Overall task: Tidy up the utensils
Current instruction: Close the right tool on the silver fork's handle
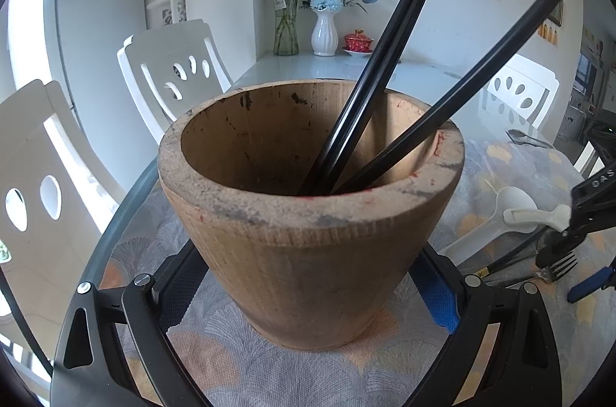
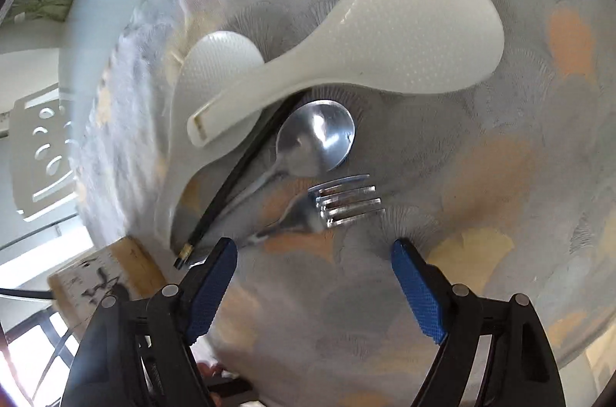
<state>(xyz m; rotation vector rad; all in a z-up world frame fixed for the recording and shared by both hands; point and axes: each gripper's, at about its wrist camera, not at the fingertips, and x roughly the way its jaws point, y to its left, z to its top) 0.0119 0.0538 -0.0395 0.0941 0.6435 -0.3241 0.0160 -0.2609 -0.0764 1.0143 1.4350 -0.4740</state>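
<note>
Left claw [image 1: 308,291] clamped around the lower part of a wooden holder [image 1: 308,214], blue pads pressed to either side of its tapering wall. Holder upright on a patterned cloth [image 1: 238,361] spread over a glass-topped bench [image 1: 346,68]. Three black chopsticks [image 1: 381,60] standing inside, leaning up and to the right, two close together and a third splayed further right against the rim.

Right claw [image 2: 313,264] pointing steeply down at the cloth, jaws standing wide with nothing between them (blue pads clear of every utensil). Just ahead of its fingertips, a metal fork [image 2: 335,207], tines to the right, handle running down-left toward the left finger but not gripped. Beside the fork and slightly further away, a metal spoon [image 2: 315,137], bowl up, handle angled the same way. A single black chopstick [image 2: 238,176] with a gold band near its end lying alongside the spoon handle, partly tucked under the white paddles. Two white rice paddles crossing one another: the larger [image 2: 404,34] on top with its blade to the right, the smaller [image 2: 215,60] beneath, blade toward the upper left.

Same cluster visible at the right edge of the left wrist view, well apart from the holder, with the right claw over it. Another spoon [image 1: 523,137] lying further back on the bench. White chairs [image 1: 173,68], two vases of flowers [image 1: 323,30] and a red lidded cup [image 1: 358,41] at the far side.
</note>
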